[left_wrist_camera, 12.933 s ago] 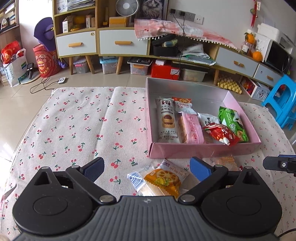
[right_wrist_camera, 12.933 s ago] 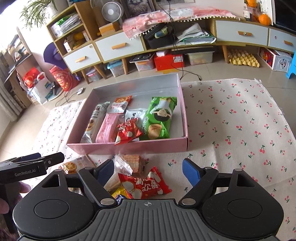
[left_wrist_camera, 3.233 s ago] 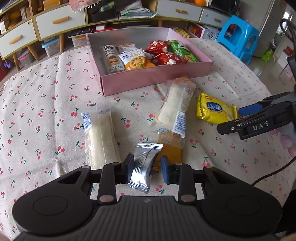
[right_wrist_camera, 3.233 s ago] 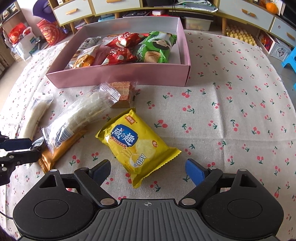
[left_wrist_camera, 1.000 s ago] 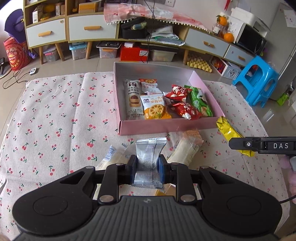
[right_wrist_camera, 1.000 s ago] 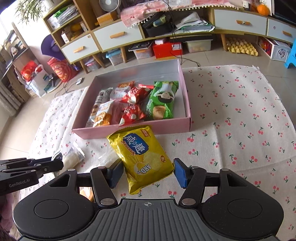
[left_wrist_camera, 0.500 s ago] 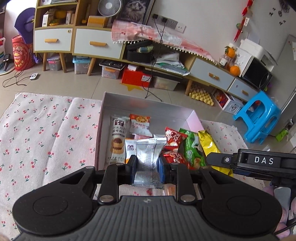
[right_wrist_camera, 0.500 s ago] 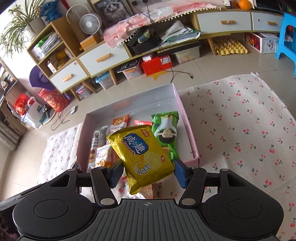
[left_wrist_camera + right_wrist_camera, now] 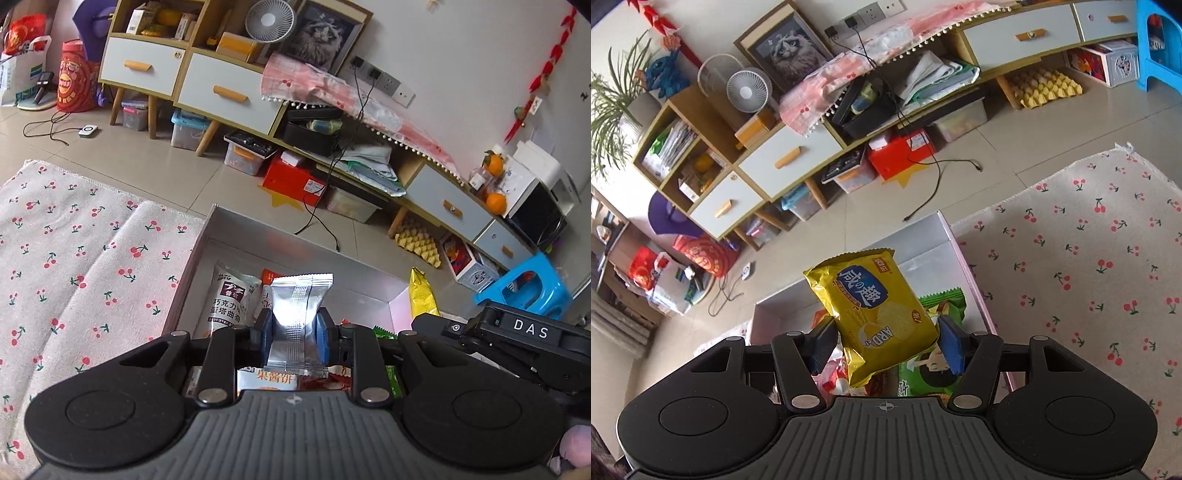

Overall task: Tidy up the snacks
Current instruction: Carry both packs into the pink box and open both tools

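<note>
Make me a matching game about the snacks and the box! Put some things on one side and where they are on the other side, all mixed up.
Things:
1. silver packet
2. yellow chip bag
3. green snack bag
4. pink box

Where:
A. lying inside the box
B. pinched in the left claw
C. sitting on the cherry cloth
D. pinched in the right claw

Pairs: 1-B, 2-D, 3-A, 4-C
</note>
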The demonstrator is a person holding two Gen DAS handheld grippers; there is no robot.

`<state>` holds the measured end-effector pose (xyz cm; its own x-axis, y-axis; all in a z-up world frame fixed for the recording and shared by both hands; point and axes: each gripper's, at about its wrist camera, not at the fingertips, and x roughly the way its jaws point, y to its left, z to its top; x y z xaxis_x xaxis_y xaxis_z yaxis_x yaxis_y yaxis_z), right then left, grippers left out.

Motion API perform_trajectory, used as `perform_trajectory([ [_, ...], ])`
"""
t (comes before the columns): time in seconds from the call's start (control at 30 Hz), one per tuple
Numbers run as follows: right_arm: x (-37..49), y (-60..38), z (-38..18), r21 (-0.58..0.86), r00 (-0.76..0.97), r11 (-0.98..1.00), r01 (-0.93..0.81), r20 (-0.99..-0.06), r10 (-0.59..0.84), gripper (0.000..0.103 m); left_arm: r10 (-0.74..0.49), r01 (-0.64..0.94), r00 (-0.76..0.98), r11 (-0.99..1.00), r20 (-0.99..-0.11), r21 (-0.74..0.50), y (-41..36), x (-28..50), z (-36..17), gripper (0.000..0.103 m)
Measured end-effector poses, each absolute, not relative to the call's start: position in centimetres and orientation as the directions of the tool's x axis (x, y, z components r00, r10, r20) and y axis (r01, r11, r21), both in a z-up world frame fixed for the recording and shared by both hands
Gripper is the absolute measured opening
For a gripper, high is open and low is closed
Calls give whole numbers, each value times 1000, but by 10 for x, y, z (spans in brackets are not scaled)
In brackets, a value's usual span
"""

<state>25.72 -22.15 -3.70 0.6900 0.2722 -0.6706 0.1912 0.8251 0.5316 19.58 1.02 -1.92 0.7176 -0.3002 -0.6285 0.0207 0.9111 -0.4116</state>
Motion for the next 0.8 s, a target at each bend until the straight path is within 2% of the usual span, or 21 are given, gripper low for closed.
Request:
perform_trajectory([
  [0.27, 265, -218, -46, 549, 703, 819, 164, -648, 293, 61, -279, -3, 747, 907, -604, -422, 8, 199, -25, 23],
  [0.37, 265, -221, -48, 568, 705, 807, 160, -638, 310, 65, -270, -11, 741, 910, -614, -414, 5, 200, -26, 31],
  [0.43, 265, -224, -48, 586, 704, 794, 162, -633, 323, 72, -259, -13, 741, 917, -619, -399, 3, 200, -26, 45],
  [0.5, 263, -225, -46, 584, 706, 794, 166, -633, 318, 73, -254, -14, 742, 920, -621, -393, 3, 199, -25, 51],
  [0.8, 257, -230, -38, 546, 696, 820, 169, -656, 294, 76, -229, 5, 725, 945, -650, -328, 2, 193, -22, 65],
])
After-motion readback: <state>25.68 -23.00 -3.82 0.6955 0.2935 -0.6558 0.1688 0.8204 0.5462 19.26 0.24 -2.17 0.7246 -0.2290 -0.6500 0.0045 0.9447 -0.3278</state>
